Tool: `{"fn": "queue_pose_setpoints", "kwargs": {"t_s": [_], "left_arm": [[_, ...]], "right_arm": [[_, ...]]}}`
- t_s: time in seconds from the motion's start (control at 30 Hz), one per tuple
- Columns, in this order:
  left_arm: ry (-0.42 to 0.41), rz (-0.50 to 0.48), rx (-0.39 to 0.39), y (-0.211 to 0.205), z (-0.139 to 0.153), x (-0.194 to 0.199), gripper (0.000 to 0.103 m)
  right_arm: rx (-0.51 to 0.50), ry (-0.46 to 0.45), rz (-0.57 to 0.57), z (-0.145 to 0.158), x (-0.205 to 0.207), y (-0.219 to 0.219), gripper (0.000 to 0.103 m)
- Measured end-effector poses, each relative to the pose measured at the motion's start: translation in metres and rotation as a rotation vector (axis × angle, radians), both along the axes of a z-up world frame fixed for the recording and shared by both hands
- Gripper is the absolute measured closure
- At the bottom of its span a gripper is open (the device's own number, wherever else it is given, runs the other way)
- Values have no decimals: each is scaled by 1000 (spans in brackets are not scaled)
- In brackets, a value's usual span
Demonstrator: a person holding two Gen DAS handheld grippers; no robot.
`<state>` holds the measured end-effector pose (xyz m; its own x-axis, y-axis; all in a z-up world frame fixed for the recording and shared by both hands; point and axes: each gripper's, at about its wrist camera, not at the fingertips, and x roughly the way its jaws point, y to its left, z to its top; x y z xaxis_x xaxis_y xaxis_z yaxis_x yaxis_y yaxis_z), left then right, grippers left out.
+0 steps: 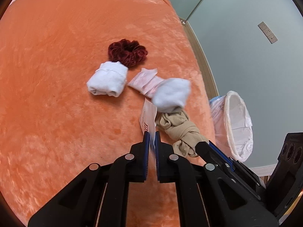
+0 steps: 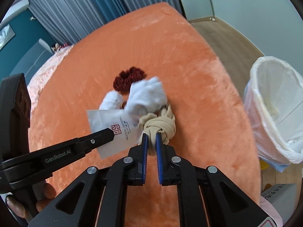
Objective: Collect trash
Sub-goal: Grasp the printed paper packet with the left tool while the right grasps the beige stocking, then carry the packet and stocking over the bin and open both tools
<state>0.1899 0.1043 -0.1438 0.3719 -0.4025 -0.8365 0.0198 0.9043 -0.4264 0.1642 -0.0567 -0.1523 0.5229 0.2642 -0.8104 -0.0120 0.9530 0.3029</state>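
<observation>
My left gripper [image 1: 152, 135] is shut on a white paper packet [image 1: 148, 116] with red print, held just above the orange bed; it also shows in the right wrist view [image 2: 113, 126]. My right gripper [image 2: 152, 138] is shut on a knotted beige stocking [image 2: 159, 125] with a white sock [image 2: 146, 96] bunched at its far end, lifted off the bed. In the left wrist view the stocking [image 1: 176, 128] and the blurred sock [image 1: 171, 92] hang beside the packet. A lined waste bin [image 2: 274, 109] stands on the floor to the right of the bed.
On the orange blanket [image 1: 56, 75] lie a folded white sock [image 1: 107, 81], a dark red scrunchie [image 1: 127, 52] and a pinkish wrapper [image 1: 144, 80]. The bed edge runs along the right, with the bin [image 1: 234, 124] below it. Curtains [image 2: 85, 5] hang behind the bed.
</observation>
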Motion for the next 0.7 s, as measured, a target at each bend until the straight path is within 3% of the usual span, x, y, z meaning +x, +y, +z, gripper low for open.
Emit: {"fn": "queue_pose_setpoints", "kwargs": {"t_s": [0.7], "left_arm": [[-168,-168,2,-101,86,-40,98]], "right_arm": [[52,-227,-178,96,-61,-102,95]]}}
